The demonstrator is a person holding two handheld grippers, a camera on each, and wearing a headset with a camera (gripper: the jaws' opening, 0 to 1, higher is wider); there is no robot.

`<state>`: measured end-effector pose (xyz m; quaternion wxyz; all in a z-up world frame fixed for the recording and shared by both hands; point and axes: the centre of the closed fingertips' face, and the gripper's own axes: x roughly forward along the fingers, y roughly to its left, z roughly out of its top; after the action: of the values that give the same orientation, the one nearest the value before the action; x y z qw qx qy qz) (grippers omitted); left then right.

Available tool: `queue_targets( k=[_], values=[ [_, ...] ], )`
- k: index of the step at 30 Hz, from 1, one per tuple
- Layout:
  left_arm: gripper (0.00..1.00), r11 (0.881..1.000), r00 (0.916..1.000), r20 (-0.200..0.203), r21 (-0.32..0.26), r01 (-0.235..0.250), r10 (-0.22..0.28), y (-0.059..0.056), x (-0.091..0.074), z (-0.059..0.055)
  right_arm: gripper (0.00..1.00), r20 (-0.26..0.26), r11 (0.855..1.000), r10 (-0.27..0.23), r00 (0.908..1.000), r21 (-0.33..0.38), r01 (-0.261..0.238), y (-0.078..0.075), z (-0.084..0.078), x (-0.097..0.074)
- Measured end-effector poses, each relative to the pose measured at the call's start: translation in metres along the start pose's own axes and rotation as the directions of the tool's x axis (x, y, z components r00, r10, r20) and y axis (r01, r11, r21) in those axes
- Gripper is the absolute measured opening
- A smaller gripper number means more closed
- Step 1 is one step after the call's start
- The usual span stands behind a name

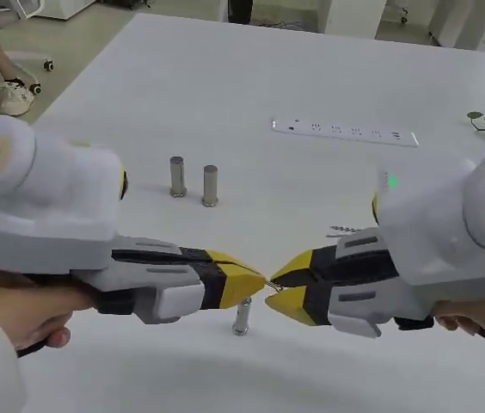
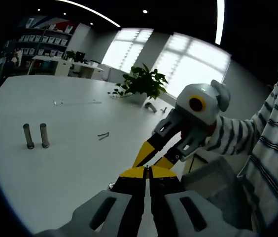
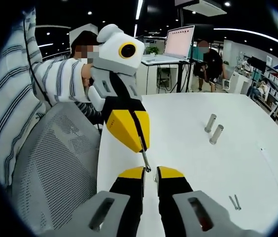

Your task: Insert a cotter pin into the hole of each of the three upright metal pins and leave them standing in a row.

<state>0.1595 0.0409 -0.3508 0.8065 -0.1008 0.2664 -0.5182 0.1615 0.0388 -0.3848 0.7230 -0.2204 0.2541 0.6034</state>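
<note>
Hiding metal pin [image 1: 241,323] top, left gripper [image 1: 263,280], cotter pin [image 3: 144,160] faint

The white table [image 1: 225,86] is carrying two upright pins near its middle, the first pin [image 1: 177,176] standing just beside the second pin [image 1: 211,186]. A third pin [image 1: 242,316] is standing by the near edge, cotter pins [image 1: 343,231] are lying toward the right edge, and a power strip [image 1: 346,132] is lying nearer the far edge.

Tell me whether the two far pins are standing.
Upright: left pin and right pin both stand on end on the table.
</note>
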Motion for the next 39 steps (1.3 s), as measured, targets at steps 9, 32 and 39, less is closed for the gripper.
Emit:
queue_targets(
  k=[9,32,39],
  values=[
    [0.0,0.994,0.9984,-0.051,0.104,0.028,-0.022,-0.004,-0.002,-0.008,0.0,-0.01,0.999,0.042,0.9991,0.0,-0.042,0.01,-0.001,0.0],
    [0.0,0.93,0.9805,-0.183,0.343,0.132,-0.072,-0.009,0.001,-0.031,0.0,-0.068,0.994,0.105,0.9921,0.032,-0.103,0.027,-0.012,0.0],
    [0.0,0.899,0.9742,-0.218,0.414,0.146,-0.057,-0.006,0.005,-0.039,0.0,-0.072,0.992,0.109,0.9914,0.069,-0.105,0.028,-0.016,0.0]
  ],
)
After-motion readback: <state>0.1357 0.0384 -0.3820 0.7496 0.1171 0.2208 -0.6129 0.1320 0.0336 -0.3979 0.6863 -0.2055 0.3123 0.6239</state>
